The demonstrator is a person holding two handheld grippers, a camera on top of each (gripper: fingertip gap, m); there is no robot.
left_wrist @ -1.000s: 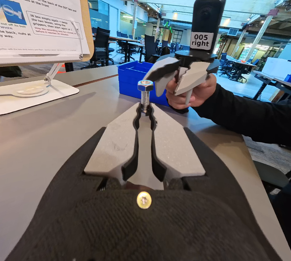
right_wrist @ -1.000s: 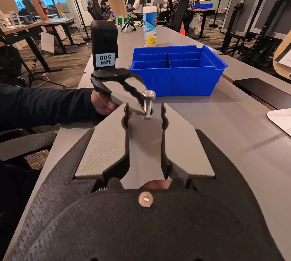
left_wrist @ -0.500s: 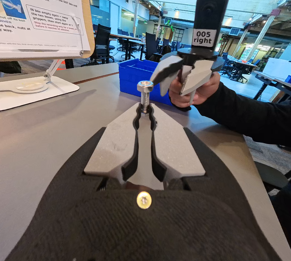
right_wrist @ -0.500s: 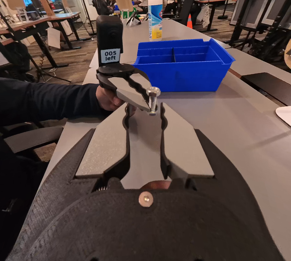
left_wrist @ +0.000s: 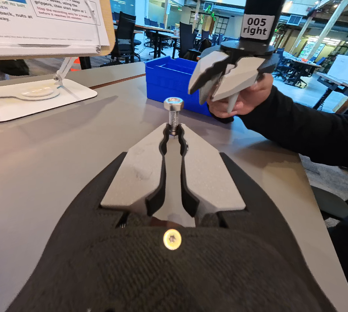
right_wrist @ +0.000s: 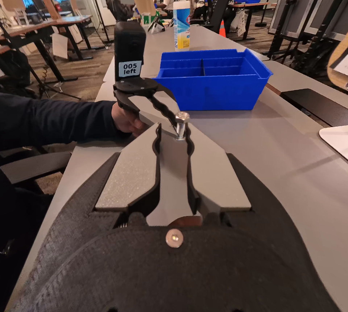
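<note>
Left gripper: your left gripper [left_wrist: 173, 129] has its jaws drawn narrow around a bolt [left_wrist: 173, 114], pinching the lower threaded shank at the very tips.
Bolt: it stands upright above the grey table [left_wrist: 56, 152], with a nut [left_wrist: 173, 104] at the top end of the thread; in the right wrist view the bolt [right_wrist: 181, 125] sits clamped between the left gripper's [right_wrist: 176, 131] dark wavy fingers.
Right gripper: your right gripper [right_wrist: 174, 132] has its jaws parted, with a clear gap between them and nothing gripped; the bolt stands just past the tip of its right-hand finger [right_wrist: 205, 161], and you cannot tell whether that finger touches it. From the left wrist view, the right gripper [left_wrist: 203, 93] hangs up and to the right of the nut, apart from it.
Blue bin: a blue bin [right_wrist: 211, 84] rests on the table beyond the bolt, split by dividers into compartments; the parts you can see hold nothing, and the floor nearest you is hidden by the front wall.
Around you: a wipes canister [right_wrist: 181, 26] stands farther back on the table behind the bin. A printed sheet on a wooden board [left_wrist: 54, 7] stands on a white stand [left_wrist: 47, 95] to the left. A dark flat mat [right_wrist: 316, 105] lies right of the bin.
In the way: only the bin's front wall lies close behind the bolt.
</note>
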